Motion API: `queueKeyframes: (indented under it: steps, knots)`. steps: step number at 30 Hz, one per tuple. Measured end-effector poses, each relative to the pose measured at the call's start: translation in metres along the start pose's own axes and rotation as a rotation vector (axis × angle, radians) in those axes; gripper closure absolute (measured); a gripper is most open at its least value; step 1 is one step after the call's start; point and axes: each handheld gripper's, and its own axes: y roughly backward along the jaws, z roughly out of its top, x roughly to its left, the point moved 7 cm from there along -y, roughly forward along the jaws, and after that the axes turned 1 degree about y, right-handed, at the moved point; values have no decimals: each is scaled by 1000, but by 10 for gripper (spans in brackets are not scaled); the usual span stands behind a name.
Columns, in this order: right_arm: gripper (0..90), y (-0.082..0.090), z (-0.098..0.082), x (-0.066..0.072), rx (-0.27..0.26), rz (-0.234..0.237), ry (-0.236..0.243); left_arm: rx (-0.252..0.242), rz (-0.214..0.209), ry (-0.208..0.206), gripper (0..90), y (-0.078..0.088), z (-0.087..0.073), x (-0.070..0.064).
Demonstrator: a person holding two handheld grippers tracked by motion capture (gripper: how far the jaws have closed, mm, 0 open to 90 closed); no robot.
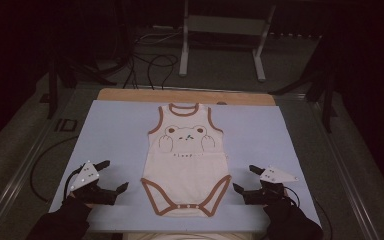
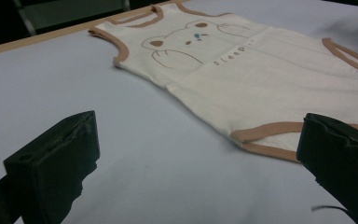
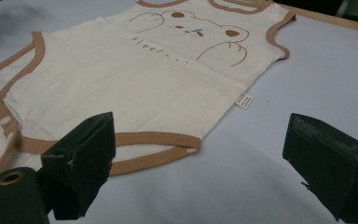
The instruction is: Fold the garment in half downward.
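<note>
**On the surface: bodysuit laid flat, both claws waiting**

At the middle of the pale blue surface (image 1: 115, 130) lies a cream baby bodysuit (image 1: 186, 160), spread flat, neck toward the far edge, snap crotch toward the person. Brown trim runs round neck, armholes and leg openings. Bear print and small lettering on the chest.

Left claw (image 1: 114, 175) sits just off the garment's lower left, jaws spread wide, nothing between them. Right claw (image 1: 243, 179) mirrors it at the lower right, likewise released and empty. In the left gripper view the brown leg-hole binding (image 2: 265, 133) lies close ahead of the jaws; in the right gripper view the other leg binding (image 3: 154, 140) runs just beyond the near jaw.

Handling, as judged: light, limp knit cloth. It will sag and fold wherever lifted, and one layer may peel from the other. The bound edges look firmest; pinch there, at the leg openings or side seams, going low to catch the fabric off the surface.

Surroundings: a small white care tag (image 3: 244, 101) at a side seam; wooden strip (image 1: 185, 96) along the far edge; dark floor with cables (image 1: 150, 67) and a stand (image 1: 222, 37) beyond. Nothing blocks either approach.
</note>
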Motion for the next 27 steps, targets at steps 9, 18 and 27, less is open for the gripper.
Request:
queueKeyframes:
  steps: [9, 18, 27]
  knots:
    - [94, 0, 1, -1, -8, -15, 13, -3, 1, 2, 0, 0, 0, 1]
    - [94, 3, 4, 0, -15, -24, 16, -4, -5, -9, 0, 1, 4, -1]
    - [94, 4, 6, 2, -17, -26, 18, -3, -12, -12, 0, 0, 6, -4]
